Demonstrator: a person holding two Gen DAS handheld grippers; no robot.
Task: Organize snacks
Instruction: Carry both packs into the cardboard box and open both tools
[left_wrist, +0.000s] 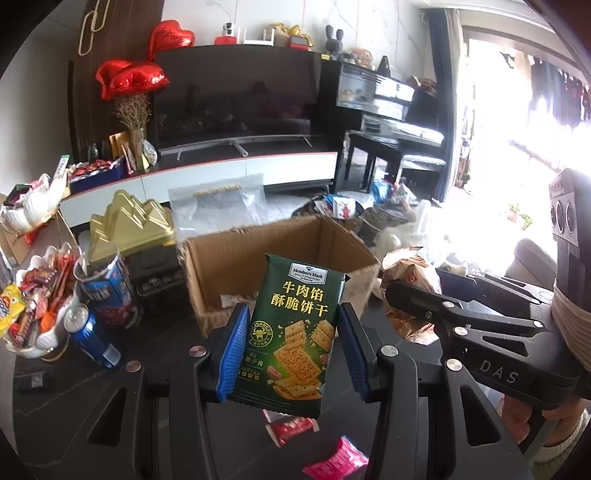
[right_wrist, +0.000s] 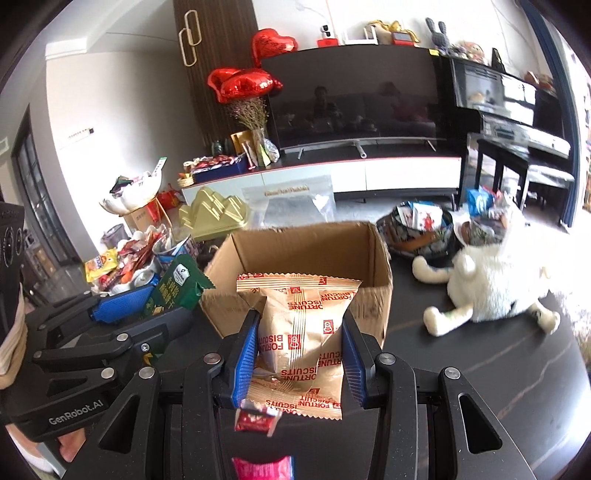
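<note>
My left gripper (left_wrist: 293, 321) is shut on a green Member's Mark cracker packet (left_wrist: 295, 332) and holds it upright just before the open cardboard box (left_wrist: 236, 258). My right gripper (right_wrist: 301, 336) is shut on a tan Fortune Biscuits packet (right_wrist: 303, 332), also held in front of the box (right_wrist: 373, 299). The green packet (right_wrist: 177, 288) and left gripper (right_wrist: 155, 295) show at the left of the right wrist view. The right gripper (left_wrist: 406, 295) with its tan packet (left_wrist: 410, 269) shows at the right of the left wrist view.
A dark table (right_wrist: 461, 350) carries the box. Small red (left_wrist: 291, 430) and pink (left_wrist: 336, 459) snack packs lie below the grippers. Blue cans (left_wrist: 92, 339) and a bowl of snacks (left_wrist: 37, 302) stand left. A gold tin (left_wrist: 133, 225) and a white plush toy (right_wrist: 495, 288) are near.
</note>
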